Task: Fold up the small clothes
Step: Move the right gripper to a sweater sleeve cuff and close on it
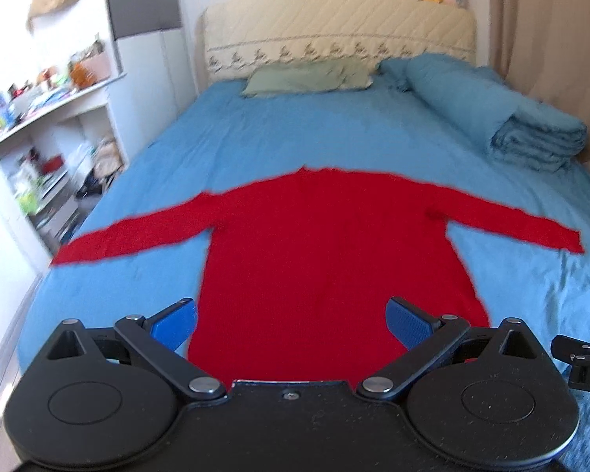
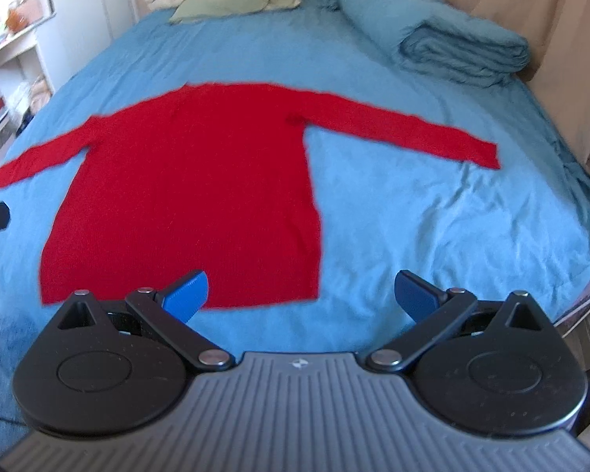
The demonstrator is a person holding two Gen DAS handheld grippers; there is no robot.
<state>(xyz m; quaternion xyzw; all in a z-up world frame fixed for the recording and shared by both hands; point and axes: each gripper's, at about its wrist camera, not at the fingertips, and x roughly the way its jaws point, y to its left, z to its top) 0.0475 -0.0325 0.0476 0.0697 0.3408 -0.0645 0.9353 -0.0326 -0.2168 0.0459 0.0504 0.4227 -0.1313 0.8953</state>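
Sweater (image 1: 326, 251) lay flat on the bed (image 1: 255, 133) ahead of both spread, empty jaws, hem nearest, collar toward the headboard (image 1: 334, 27), sleeves out sideways. Left gripper (image 1: 291, 322) hovered over the hem; right gripper (image 2: 301, 297) by its right corner.

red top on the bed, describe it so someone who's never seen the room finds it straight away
Start at the bed with the blue sheet. On its near half, in front of the green pillow and the folded blue duvet, lies the red long-sleeved top, flat with both sleeves spread wide. It is the only red thing on the bed.
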